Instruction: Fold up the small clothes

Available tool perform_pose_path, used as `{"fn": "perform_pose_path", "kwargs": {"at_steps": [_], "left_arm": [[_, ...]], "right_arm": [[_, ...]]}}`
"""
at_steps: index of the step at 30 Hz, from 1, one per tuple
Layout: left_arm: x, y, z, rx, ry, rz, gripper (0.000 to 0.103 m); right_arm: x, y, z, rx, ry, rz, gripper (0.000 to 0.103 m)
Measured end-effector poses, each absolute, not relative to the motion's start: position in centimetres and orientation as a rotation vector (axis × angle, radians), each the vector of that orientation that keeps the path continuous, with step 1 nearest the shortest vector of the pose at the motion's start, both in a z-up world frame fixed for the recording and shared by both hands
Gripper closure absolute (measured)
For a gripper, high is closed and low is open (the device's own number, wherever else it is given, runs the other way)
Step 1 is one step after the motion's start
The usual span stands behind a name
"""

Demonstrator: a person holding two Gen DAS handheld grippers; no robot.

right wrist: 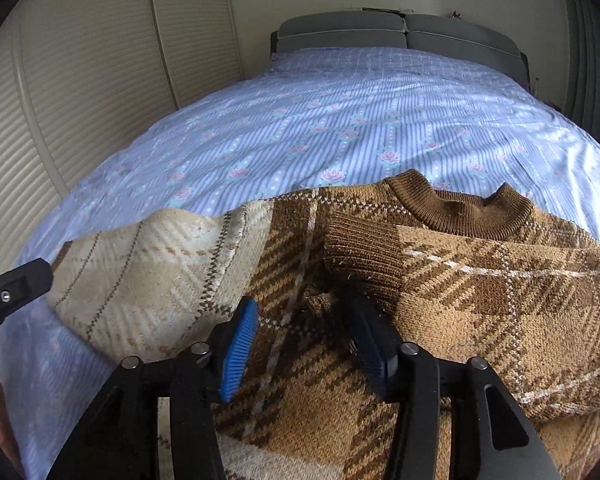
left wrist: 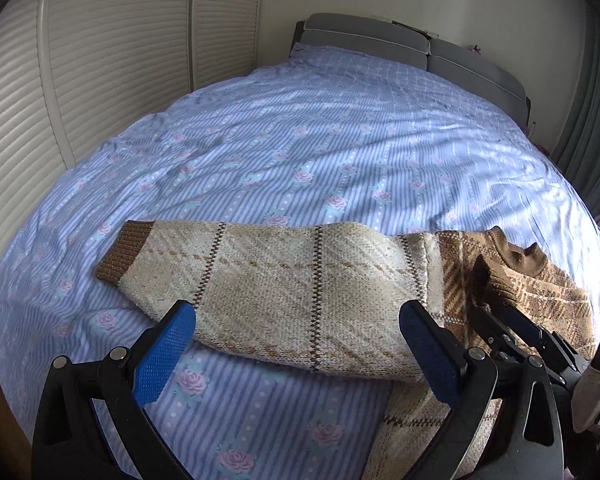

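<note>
Right wrist view: we see both claws released over the sweater (right wrist: 380, 280).
Left claw (left wrist: 296, 354) straddles its pale sleeve (left wrist: 260, 280); right claw (right wrist: 304, 340) gapes just below its folded cuff (right wrist: 360, 256).

Left gripper (left wrist: 296, 354) and right gripper (right wrist: 306, 344) agape

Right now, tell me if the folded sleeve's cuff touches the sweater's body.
Touching. The right wrist view shows the ribbed cuff lying flat on the sweater's body, with no gap.

A home bedroom: a bed (left wrist: 300, 128) with floral sheet, grey headboard (right wrist: 380, 34), louvred wardrobe doors (left wrist: 100, 60).
</note>
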State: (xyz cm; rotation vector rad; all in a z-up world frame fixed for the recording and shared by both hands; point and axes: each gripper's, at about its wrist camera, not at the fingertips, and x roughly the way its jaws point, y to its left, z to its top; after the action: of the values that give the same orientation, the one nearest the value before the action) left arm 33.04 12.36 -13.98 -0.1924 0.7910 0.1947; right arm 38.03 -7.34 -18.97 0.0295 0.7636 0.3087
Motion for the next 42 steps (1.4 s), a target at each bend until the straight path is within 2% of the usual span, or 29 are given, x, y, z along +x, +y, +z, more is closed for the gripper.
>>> {"fn": "perform_pose_path", "kwargs": {"at_steps": [6, 13, 16, 18, 20, 39, 40, 41, 42], "left_arm": [[34.8, 7.9, -13.2, -0.154, 0.773, 0.054, 0.002], [37.5, -0.5, -13.7, -0.082, 0.774, -0.120, 0.008], [38.4, -3.4, -14.9, -0.029, 0.785, -0.203, 0.023], [39.2, -4.1, -15.9, -0.021, 0.806, -0.242, 0.040], [40.0, -4.4, -16.8, -0.009, 0.841, -0.231, 0.050], [43.6, -3.0, -18.1, -0.066, 0.834, -0.356, 0.051], [43.7, -3.0, -18.3, -0.075, 0.845, -0.362, 0.055], [43.7, -2.8, -18.4, -0.082, 0.857, -0.369, 0.069], [43.5, -2.7, -18.5, -0.083, 0.865, -0.363, 0.074]], "right_arm": [[33.8, -14.7, -16.0, 0.173, 0.657, 0.184, 0.051], [31.9, -26.4, -16.3, 0.234, 0.707, -0.106, 0.051], [31.3, -30.0, -16.7, 0.271, 0.707, -0.151, 0.051], [30.8, -31.5, -17.0, 0.299, 0.701, -0.159, 0.051], [30.4, -32.2, -17.2, 0.317, 0.683, -0.158, 0.051], [30.6, -31.4, -19.3, 0.382, 0.617, -0.154, 0.051], [30.6, -31.5, -19.5, 0.386, 0.616, -0.156, 0.051], [30.6, -31.6, -19.6, 0.390, 0.617, -0.158, 0.051], [30.6, -31.7, -19.7, 0.392, 0.618, -0.159, 0.051]]}}
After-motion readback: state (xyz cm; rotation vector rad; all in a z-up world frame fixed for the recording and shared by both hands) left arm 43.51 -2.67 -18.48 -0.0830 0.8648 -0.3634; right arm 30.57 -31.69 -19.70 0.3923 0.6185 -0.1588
